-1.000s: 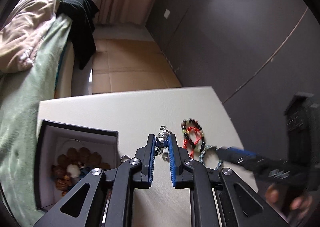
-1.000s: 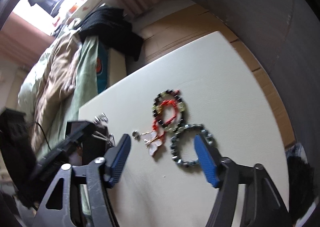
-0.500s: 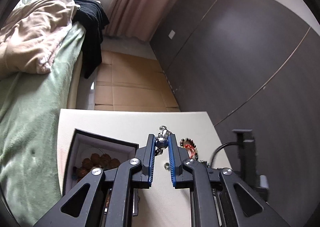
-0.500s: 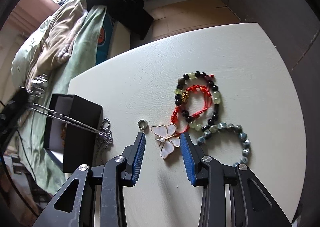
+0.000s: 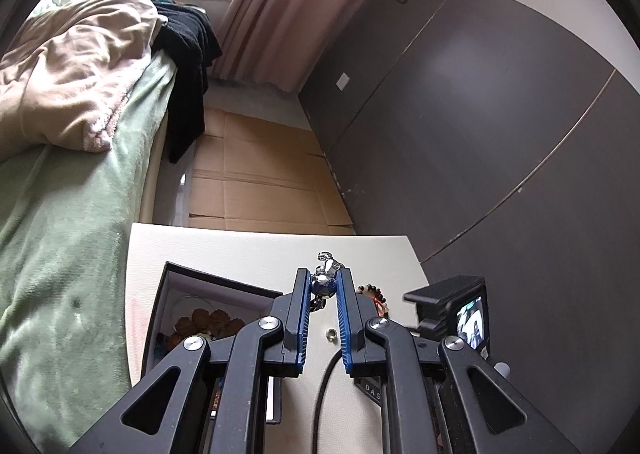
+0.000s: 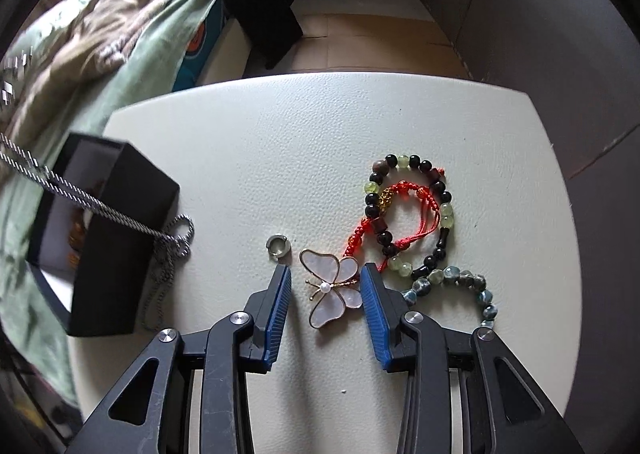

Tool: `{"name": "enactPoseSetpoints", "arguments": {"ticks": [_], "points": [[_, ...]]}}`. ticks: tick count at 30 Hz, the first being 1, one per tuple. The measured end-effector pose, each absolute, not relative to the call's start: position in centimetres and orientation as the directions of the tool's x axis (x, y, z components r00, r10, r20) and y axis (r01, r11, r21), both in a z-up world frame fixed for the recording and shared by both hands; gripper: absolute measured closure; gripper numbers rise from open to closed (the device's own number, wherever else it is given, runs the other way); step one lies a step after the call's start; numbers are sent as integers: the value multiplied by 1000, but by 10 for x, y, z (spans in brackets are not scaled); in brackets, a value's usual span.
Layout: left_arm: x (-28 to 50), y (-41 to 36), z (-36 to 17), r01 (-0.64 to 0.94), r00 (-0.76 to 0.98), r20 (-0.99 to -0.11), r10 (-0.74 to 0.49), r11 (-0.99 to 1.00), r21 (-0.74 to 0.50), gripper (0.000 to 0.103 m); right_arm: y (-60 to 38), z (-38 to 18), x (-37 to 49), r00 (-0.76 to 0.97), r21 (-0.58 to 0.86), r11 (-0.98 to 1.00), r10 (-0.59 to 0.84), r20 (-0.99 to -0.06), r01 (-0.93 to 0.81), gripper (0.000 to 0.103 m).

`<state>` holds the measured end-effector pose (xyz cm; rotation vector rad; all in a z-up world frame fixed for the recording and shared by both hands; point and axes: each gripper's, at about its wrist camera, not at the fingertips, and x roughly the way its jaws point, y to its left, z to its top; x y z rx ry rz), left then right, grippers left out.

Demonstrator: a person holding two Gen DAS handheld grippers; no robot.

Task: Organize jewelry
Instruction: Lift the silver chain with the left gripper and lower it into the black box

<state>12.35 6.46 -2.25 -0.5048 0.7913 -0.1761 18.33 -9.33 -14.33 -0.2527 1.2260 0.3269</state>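
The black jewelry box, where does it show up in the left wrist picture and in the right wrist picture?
Left wrist: the black jewelry box sits low and left of centre, partly hidden behind the left gripper, which is shut on the silver chain.
Right wrist: the box is at the left edge, open, with the chain crossing over it.
Shared landmark: the small metal ring on the white table.

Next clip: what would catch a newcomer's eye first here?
Probably the pearly butterfly brooch lying on the white table, framed between the open fingers of the right gripper. Next, the silver chain, pinched in the left gripper, stretching over the black jewelry box at the table's left. Right of the brooch lie overlapping beaded bracelets.
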Motion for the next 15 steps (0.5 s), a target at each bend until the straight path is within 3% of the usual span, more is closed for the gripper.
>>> {"name": "enactPoseSetpoints", "arguments": {"ticks": [15], "points": [[110, 60, 38, -10, 776, -570, -272, 897, -443, 90, -129, -102, 180, 242, 341, 873, 435, -867, -348, 76]]}}
